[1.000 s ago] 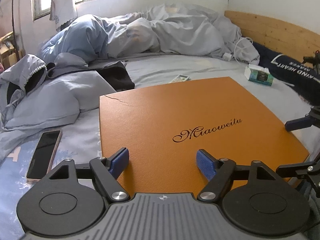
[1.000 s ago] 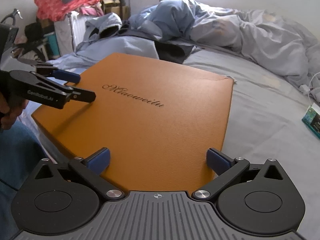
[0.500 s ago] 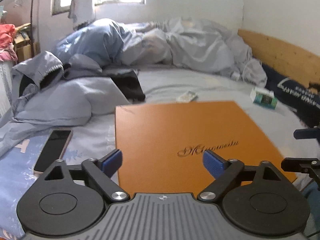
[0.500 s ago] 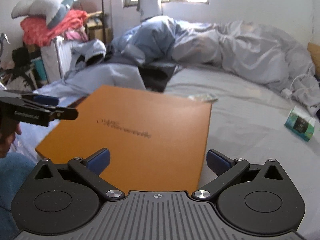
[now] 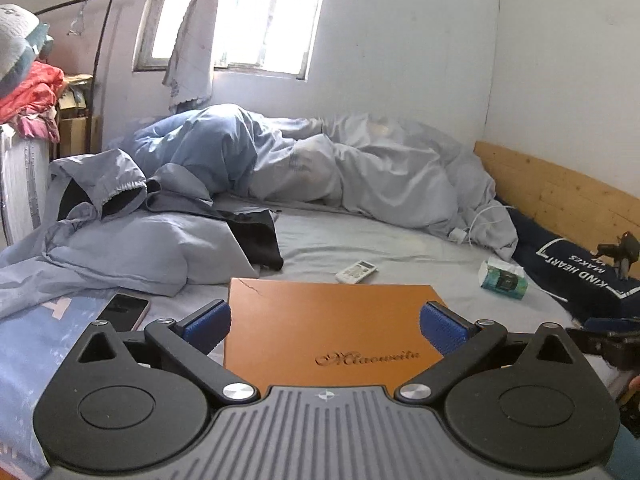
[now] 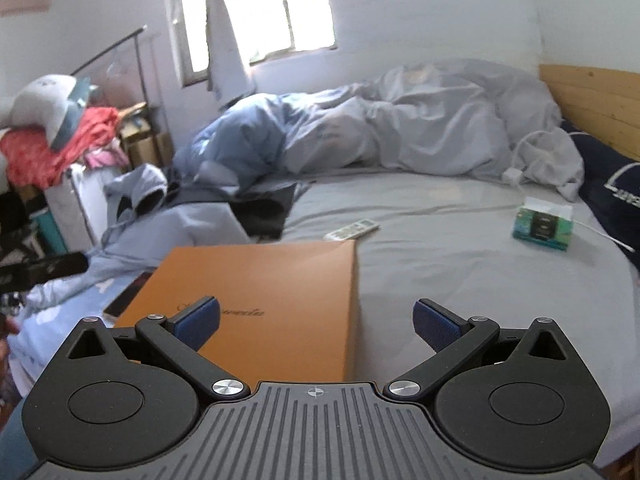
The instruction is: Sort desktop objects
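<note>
With both jaws wide and empty, flat orange leather-look mat (image 5: 332, 320) lies on grey bed sheet (image 6: 460, 264), white remote (image 6: 352, 230) just beyond. Risks snagging soft sheet during pickup.

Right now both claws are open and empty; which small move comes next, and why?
Probably ease the right claw forward toward the white remote. It lies loose on the grey sheet just past the far edge of the orange mat, nearer than the tissue pack. The left claw is also open and holds nothing.
</note>
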A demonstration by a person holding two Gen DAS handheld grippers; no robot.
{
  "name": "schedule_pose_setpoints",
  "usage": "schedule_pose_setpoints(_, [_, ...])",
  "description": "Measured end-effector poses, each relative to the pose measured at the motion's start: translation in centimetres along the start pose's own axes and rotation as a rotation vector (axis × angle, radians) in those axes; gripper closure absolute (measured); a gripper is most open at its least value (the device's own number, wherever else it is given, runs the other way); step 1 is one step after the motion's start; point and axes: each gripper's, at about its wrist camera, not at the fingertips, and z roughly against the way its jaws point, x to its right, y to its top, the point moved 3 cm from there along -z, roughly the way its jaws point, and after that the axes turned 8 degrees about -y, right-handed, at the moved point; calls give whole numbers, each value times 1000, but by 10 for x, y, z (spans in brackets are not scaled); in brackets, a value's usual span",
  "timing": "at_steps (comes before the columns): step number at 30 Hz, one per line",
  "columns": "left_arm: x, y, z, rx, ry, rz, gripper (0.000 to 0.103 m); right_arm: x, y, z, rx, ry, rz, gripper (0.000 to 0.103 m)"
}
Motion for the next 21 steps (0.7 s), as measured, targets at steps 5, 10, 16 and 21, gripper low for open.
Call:
schedule_pose_setpoints(5, [4, -13, 13, -34, 20, 11, 0, 6, -11, 10, -2, -12, -7, 0])
schedule_pose_setpoints(10, [7, -21, 18, -55, 62, -7, 0, 2, -22, 11, -14, -7, 19, 0])
schedule_pose_setpoints(16, [10, -25, 4, -84, 51, 20, 0, -11, -29, 6, -33, 7, 41, 0])
schedule_pose_setpoints(21, [14, -28, -2, -104, 63, -26, 0, -14, -30, 3, -43, -9, 29, 0])
